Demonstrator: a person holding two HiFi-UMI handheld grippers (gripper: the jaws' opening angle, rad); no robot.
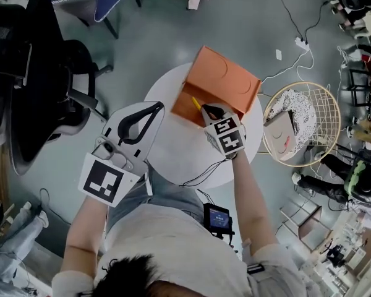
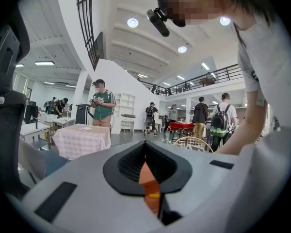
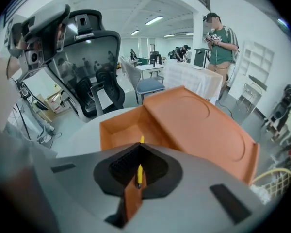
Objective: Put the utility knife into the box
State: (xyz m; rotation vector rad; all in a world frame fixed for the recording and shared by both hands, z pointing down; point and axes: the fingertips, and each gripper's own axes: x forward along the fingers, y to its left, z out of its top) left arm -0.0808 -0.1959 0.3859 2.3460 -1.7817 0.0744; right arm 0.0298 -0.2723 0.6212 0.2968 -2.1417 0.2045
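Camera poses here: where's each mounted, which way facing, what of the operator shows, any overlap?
Head view: on the head, facing steeply down at table, box, left gripper, right gripper; hair, shoulders and forearms show.
Left gripper view: on the left gripper, tilted up across the hall; torso and arm at right.
Right gripper view: on the right gripper, facing down into the open box, knife clamped; likely shirt blur at left edge.
Shared: all three see box and knife.

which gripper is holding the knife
The right gripper, its jaws shut on the yellow utility knife over the open orange box. The left gripper is shut on nothing, away from the box.
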